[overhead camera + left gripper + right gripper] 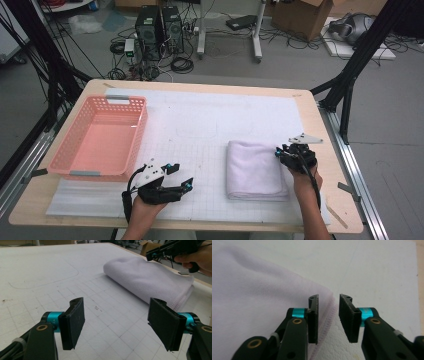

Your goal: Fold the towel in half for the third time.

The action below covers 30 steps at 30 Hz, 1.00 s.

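Note:
A folded white towel (255, 170) lies on the gridded white mat (200, 130), right of centre. My right gripper (278, 153) is at the towel's far right corner. In the right gripper view its jaws (329, 315) stand a little apart, with the stitched hem of the towel (262, 302) running under the gap and the pads not pressing it. My left gripper (182, 175) hovers over bare mat near the front edge, to the left of the towel. It is wide open (117, 322) and holds nothing. From it I see the towel (150, 277) and the right gripper (153, 255) beyond.
An empty pink plastic basket (141, 120) stands on the table's left side. The wooden table edge (340, 165) runs close to the right hand. Bare mat stretches between basket and towel. Computers, cables and boxes are on the floor beyond the table.

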Tool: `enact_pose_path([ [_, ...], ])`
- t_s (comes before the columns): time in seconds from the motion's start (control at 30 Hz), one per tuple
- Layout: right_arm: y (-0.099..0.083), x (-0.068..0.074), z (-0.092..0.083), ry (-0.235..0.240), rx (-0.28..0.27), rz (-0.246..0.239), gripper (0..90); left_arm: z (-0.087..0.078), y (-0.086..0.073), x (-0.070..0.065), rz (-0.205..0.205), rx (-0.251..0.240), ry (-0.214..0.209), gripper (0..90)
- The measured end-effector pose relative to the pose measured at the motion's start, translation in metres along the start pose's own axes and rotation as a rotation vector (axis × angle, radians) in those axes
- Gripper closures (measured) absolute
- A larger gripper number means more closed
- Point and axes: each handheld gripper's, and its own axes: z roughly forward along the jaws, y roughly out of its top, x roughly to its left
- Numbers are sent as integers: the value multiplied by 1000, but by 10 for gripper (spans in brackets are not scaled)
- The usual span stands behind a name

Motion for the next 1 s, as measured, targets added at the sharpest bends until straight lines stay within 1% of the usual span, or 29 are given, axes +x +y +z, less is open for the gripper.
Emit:
enact_pose_path([
  [0.07, -1, 2, -8, 56, -40, -3, 632, 0, 0, 0, -2, -1, 0, 301],
  [0.13, -4, 8, -16, 72, -49, -29, 621, 0, 0, 0, -4, -2, -1, 301],
  [0.17, -7, 12, -20, 102, -52, -29, 620, 0, 0, 1, -6, -4, -1, 301],
  [0.2, -10, 15, -22, 133, -52, -42, 620, 0, 0, 1, -6, -3, -2, 301],
  [0.27, -18, 26, -24, 191, -33, -77, 619, 0, 0, 1, -11, -5, 0, 296],
  [0.33, -28, 37, -26, 240, -7, -93, 619, 0, 0, 1, -15, -8, 3, 285],
  [0.37, -33, 41, -28, 240, 0, -112, 621, -1, 0, 2, -18, -9, 6, 279],
  [0.4, -38, 43, -29, 224, 10, -131, 628, -1, 0, 2, -25, -11, 8, 270],
  [0.43, -43, 43, -31, 210, 14, -133, 633, -1, 1, 2, -22, -9, 18, 252],
  [0.47, -47, 41, -33, 196, 10, -129, 638, -1, 0, 2, -28, -9, 20, 228],
  [0.57, -57, 34, -43, 161, 2, -123, 688, -2, 0, 3, -32, -13, 15, 224],
  [0.63, -64, 31, -49, 153, -9, -120, 717, -3, 1, 4, -35, -17, 18, 222],
  [0.7, -70, 29, -53, 152, -16, -105, 731, -3, 1, 4, -36, -15, 16, 222],
  [0.73, -72, 29, -56, 148, -20, -108, 734, -3, 1, 3, -37, -16, 17, 222],
  [0.8, -74, 28, -60, 140, -23, -118, 731, -3, 1, 3, -42, -21, 10, 222],
  [0.87, -76, 27, -64, 137, -31, -102, 685, -3, 1, 3, -41, -28, 4, 216],
  [0.9, -77, 25, -66, 144, -47, -99, 673, -3, 1, 2, -44, -31, 1, 211],
  [0.93, -78, 24, -69, 154, -61, -86, 642, -2, 1, 2, -44, -32, -2, 207],
  [1.0, -79, 23, -76, 159, -84, -80, 613, -3, 2, 3, -38, -37, -7, 207],
])
